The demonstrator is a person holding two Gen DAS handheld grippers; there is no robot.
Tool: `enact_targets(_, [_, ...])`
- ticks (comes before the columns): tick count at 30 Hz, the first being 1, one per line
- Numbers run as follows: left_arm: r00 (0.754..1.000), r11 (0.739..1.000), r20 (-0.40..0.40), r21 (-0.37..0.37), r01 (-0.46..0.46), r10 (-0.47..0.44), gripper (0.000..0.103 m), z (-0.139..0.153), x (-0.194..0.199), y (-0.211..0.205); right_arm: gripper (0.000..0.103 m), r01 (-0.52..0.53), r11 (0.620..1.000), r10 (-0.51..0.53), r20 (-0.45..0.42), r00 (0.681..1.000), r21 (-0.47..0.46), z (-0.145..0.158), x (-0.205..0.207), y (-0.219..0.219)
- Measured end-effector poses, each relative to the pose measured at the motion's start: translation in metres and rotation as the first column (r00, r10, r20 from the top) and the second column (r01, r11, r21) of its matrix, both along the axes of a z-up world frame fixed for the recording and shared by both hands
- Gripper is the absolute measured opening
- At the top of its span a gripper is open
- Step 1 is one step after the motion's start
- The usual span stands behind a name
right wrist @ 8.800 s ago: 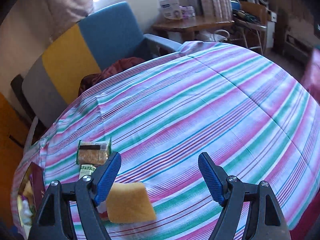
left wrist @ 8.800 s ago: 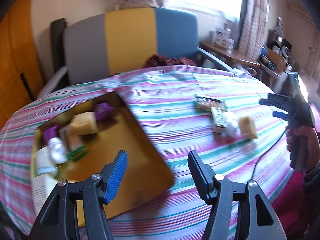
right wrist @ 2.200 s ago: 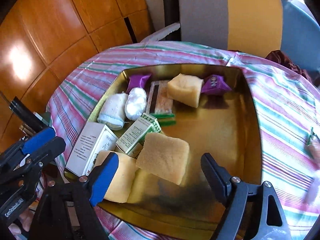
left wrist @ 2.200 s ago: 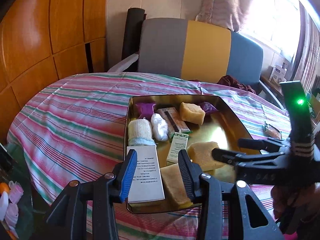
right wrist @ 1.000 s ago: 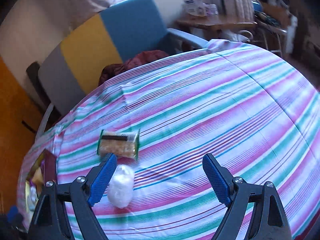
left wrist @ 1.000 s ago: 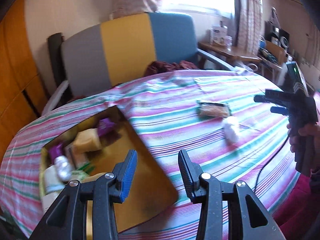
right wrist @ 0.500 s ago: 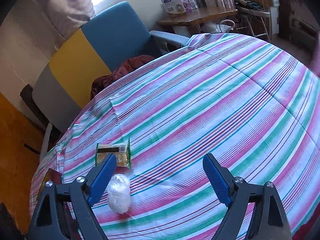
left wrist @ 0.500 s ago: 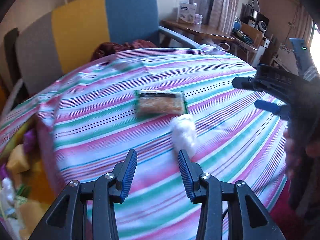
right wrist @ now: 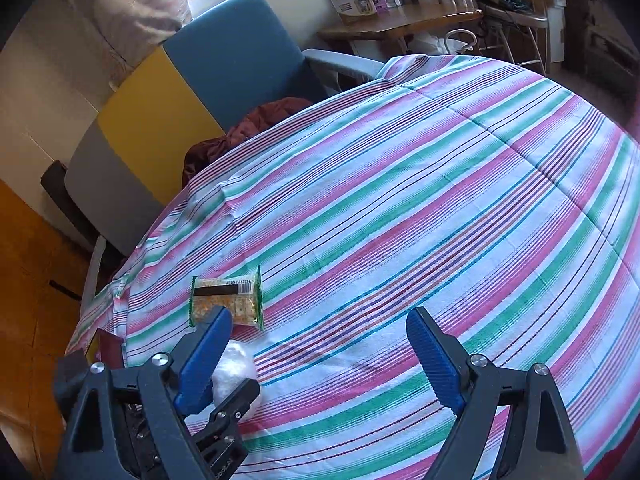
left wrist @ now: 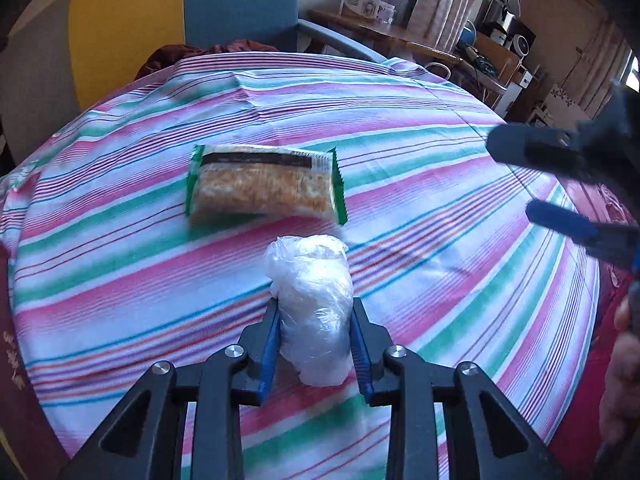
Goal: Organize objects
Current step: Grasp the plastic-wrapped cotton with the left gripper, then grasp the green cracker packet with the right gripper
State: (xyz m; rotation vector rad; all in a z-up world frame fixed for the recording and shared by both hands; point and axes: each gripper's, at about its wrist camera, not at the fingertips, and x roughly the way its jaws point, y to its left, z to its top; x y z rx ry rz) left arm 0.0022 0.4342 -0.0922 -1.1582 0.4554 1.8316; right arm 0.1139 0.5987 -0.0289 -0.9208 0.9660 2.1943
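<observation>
Tray edge: at the far left of your left wrist view only a dark red strip [left wrist: 16, 380] shows; a second ago the gold tray and its contents filled that side, so your view has swung off it.

Cracker packet: the green-edged packet [left wrist: 262, 189] lies flat on the striped tablecloth [left wrist: 440, 160], just beyond the bundle and apart from it. In your right wrist view it [right wrist: 228, 300] sits left of centre, partly behind your right tool's left finger. It has not shifted on the cloth since half a second ago.

White bundle: the plastic-wrapped white roll [left wrist: 314, 312] stands on the cloth between your left tool's pads. Half a second ago it lay ahead of the fingers, off to the right; now it is between them. Your right wrist view shows only part of it [right wrist: 232, 368], behind the finger.

Left gripper: your left tool [left wrist: 316, 344] is narrow, both blue pads pressed to the bundle's sides. A moment ago the pads stood apart with nothing between them. Seen from the right wrist camera, its dark body [right wrist: 224, 424] reaches in at lower left.

Right gripper: your right tool [right wrist: 320, 356] is spread wide over bare cloth, as it was half a second ago, holding nothing. From the left wrist camera it [left wrist: 560, 184] hangs blurred at the right edge, well apart from the bundle.
</observation>
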Motion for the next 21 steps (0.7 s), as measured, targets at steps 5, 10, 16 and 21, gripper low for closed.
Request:
enact_targets(5, [0.999,1.0,-0.039,-0.005,0.01,-0.01,0.03,0.008,0.016,-0.044,0.089,-0.034,0.999,0.034,0.025,0.999,0.007,-0.004,-0.006,-0.005])
enact_targets(10, [0.997,0.999,-0.077,-0.013,0.032,-0.032,0.03,0.007,0.033,-0.081,0.089,-0.169,0.985,0.166,0.095,0.982,0.024,-0.011,-0.028,-0.027])
enact_targets(16, [0.992,0.997,-0.108,0.004,0.073,-0.072,0.03,0.005,0.048,-0.095,0.089,-0.442,0.877,0.399,0.225,0.889,0.189,-0.002,-0.083,-0.058])
enact_targets(21, [0.993,0.997,-0.089,0.023,0.076,-0.074,0.03,0.002,0.047,-0.098,0.089,-0.636,0.734,0.532,0.382,0.756,0.237,-0.015,-0.14,-0.07])
